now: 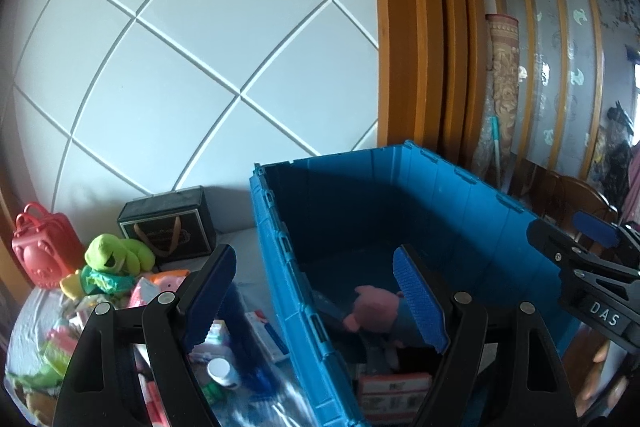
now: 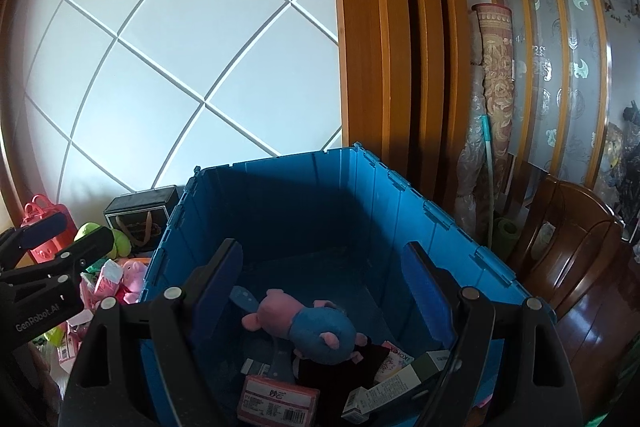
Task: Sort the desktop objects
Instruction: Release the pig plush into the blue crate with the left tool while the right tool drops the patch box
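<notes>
Desktop objects awaiting sorting lie heaped on the white table to the left of a blue plastic crate: a green plush frog, a red bear-faced case, a black gift box, a white-capped bottle and assorted packets. Already inside the crate are a pink-and-blue plush pig, a pink labelled box and several cartons.

The left gripper straddles the crate's left wall, one finger over the pile and the other over the interior; its jaws stand wide apart and hold nothing. The right gripper points into the crate, jaws likewise wide and empty, the plush pig lying below and between them without contact.

Step in hand, as judged: between placements, both tools free after items have gone into the crate. The next move probably calls for swinging a gripper left over the pile, choosing one separable item and closing on it cleanly amid the clutter.

Legible writing: "DAS" on the right gripper's body in the left wrist view; "GenRobot.AI" on the left gripper's body in the right wrist view. Print on the boxes is too small to read reliably.
</notes>
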Demonstrator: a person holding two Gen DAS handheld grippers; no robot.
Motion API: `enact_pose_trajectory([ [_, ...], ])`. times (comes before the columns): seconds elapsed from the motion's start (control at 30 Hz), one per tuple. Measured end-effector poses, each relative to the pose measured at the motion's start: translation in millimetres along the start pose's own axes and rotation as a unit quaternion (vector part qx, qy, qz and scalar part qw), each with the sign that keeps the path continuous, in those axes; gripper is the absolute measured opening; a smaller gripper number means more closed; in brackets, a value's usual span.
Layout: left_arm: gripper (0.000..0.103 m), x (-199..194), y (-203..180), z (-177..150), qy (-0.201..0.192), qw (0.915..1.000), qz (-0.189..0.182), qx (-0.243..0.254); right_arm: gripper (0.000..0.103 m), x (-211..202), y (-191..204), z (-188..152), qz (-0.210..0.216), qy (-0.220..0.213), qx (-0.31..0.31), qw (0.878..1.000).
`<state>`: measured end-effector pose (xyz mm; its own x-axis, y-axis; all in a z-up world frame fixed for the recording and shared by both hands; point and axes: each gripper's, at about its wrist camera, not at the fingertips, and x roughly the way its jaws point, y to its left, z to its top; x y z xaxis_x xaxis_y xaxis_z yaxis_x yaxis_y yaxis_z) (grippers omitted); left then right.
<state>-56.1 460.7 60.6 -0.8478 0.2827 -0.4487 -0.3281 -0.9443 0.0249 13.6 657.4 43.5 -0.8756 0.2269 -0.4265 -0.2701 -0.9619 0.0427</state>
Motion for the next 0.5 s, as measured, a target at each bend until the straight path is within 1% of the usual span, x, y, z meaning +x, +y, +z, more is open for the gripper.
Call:
enact_pose_trajectory([
  [0.27, 0.082, 0.5, 32.5, -20.5, 0.011, 0.9995, 0.022, -0.02, 0.082, -2.9, 21.8, -9.9, 0.002, 0.001, -0.006, 1.0],
  [0.5, 0.082, -8.4, 78.4, -39.0, 0.016, 0.9986, 0.035, -0.035, 0.082, -12.1, 51.3, -12.7, 0.0, -0.002, -0.014, 1.0],
])
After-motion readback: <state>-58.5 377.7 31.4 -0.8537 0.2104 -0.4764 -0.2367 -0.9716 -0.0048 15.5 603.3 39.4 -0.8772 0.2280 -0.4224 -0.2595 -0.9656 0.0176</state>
